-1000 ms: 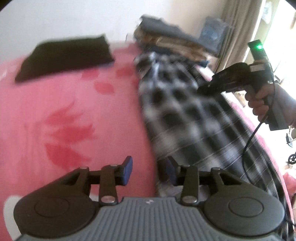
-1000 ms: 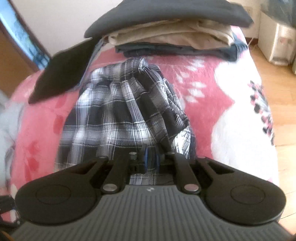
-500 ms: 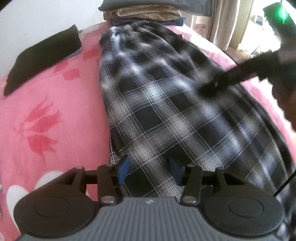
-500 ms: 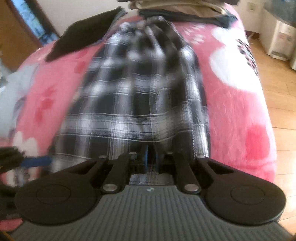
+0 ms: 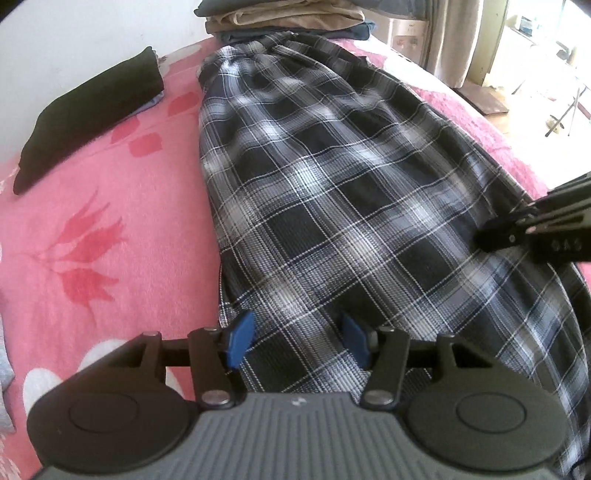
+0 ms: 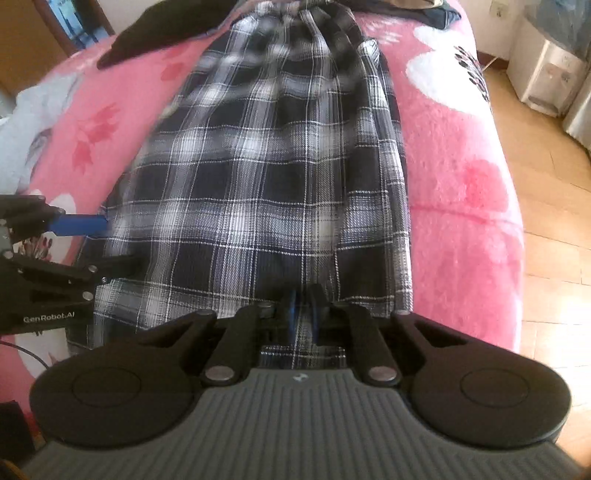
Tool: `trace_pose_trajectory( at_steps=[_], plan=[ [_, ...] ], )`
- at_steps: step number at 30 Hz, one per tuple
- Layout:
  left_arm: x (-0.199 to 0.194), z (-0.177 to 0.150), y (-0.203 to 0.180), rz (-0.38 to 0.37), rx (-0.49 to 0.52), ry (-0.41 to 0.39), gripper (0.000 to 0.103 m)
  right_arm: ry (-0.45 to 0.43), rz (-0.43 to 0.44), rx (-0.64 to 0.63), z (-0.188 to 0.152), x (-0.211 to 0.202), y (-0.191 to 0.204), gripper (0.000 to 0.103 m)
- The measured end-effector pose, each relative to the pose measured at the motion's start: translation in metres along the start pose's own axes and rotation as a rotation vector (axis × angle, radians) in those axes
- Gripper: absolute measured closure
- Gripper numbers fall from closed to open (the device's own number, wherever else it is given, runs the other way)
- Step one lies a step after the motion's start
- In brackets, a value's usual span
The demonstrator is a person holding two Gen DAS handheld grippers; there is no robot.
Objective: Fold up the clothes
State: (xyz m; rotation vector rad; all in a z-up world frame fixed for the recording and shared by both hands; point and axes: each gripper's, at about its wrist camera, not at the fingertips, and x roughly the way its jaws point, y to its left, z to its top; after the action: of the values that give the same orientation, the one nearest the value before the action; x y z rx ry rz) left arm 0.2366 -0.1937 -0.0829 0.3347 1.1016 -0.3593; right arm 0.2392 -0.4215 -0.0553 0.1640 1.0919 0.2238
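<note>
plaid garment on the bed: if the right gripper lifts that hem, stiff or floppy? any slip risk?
Probably floppy: the plaid garment lies limp, gathered into soft folds at its far end. It looks thin and light, so a lift likely drapes it from the right gripper, which is shut on the hem. The fuzzy pink blanket may drag at it.

Left gripper (image 5: 297,341) jaws spread wide; right gripper (image 6: 303,314) jaws clamped.

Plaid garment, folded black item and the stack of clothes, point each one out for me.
Plaid garment (image 5: 332,206), left wrist view, middle of the spread cloth.
Folded black item (image 5: 92,114), left wrist view, centre of its top face.
Stack of clothes (image 5: 288,16), left wrist view, tan layer in the pile.
</note>
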Motion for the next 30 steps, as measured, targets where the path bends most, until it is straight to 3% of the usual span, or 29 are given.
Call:
trace_pose_trajectory(
  at_steps=[6, 15, 22, 26, 30],
  plan=[
    [0.002, 0.004, -0.004, 0.015, 0.001, 0.01, 0.046, 0.046, -0.024, -0.025, -0.018, 0.005, 0.002, 0.096],
    [0.005, 0.004, -0.005, 0.039, 0.003, 0.016, 0.04, 0.034, -0.009, -0.017, -0.024, 0.005, -0.003, 0.096],
    [-0.001, 0.003, 0.012, -0.018, -0.058, -0.007, 0.037, 0.018, 0.002, -0.024, -0.029, 0.006, -0.005, 0.096],
    [-0.029, 0.01, 0.031, 0.002, -0.033, -0.112, 0.033, 0.021, 0.023, -0.036, -0.028, 0.005, -0.008, 0.096],
    [-0.041, 0.042, 0.069, -0.067, -0.129, -0.238, 0.031, -0.041, 0.068, -0.088, -0.003, -0.012, -0.01, 0.096]
  ],
)
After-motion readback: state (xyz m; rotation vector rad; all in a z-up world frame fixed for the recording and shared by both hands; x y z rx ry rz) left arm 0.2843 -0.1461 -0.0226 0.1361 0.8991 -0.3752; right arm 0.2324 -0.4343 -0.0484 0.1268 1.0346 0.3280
